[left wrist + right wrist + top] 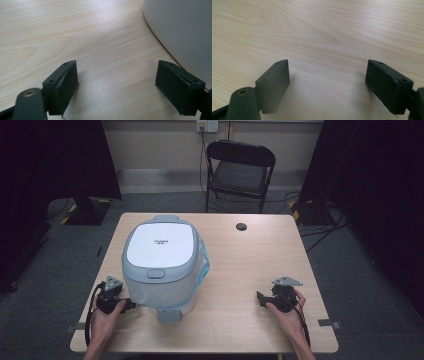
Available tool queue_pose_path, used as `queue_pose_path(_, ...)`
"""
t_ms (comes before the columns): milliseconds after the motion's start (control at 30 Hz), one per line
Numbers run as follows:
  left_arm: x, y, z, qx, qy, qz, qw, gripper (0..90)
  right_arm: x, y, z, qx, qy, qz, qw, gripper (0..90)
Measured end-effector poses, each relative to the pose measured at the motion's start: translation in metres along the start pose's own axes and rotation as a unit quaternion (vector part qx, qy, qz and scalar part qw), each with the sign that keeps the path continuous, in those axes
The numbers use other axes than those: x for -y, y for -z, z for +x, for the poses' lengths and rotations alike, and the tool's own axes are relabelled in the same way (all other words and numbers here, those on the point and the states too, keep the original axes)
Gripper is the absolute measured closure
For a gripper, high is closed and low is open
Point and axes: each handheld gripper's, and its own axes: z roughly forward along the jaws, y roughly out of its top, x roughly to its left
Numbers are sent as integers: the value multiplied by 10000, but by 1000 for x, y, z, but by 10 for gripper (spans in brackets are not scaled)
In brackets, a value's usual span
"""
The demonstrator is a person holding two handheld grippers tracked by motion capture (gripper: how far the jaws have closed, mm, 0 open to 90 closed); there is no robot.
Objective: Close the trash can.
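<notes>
On the left half of the wooden table stands a white rice cooker, its lid closed, a light-blue-edged plastic bag tucked around its right side and a grey tab jutting from its near base toward the person. The left gripper rests low at the near left of the cooker, its tips just beside the rounded wall; in the left gripper view the jaws stand wide apart with nothing between them, and the cooker's pale body curves in just beside the right-hand jaw. The right gripper sits on the near right part of the table, well apart from the cooker, pointing left toward it; in the right gripper view its jaws are likewise spread over bare wood grain, holding nothing.

The work in hand looks like something with the cooker (probably opening it or shifting it), and neither gripper has a hold yet. The risks, as I judge them: the cooker's wall is smooth and rounded, so jaws closing on it from one side could slip off or push the whole appliance toward the far edge instead of gripping. The loose plastic bag could get pinched by mistake and drag or tear. With the right gripper so far off, a one-sided push from the left would have nothing to brace against.
</notes>
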Motion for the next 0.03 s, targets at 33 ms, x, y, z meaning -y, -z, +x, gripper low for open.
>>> queue_pose_path(33, 0, 0, 0, 17, 0, 0, 10000, 176, 0, 0, 0, 1, 1, 0, 10000, 187)
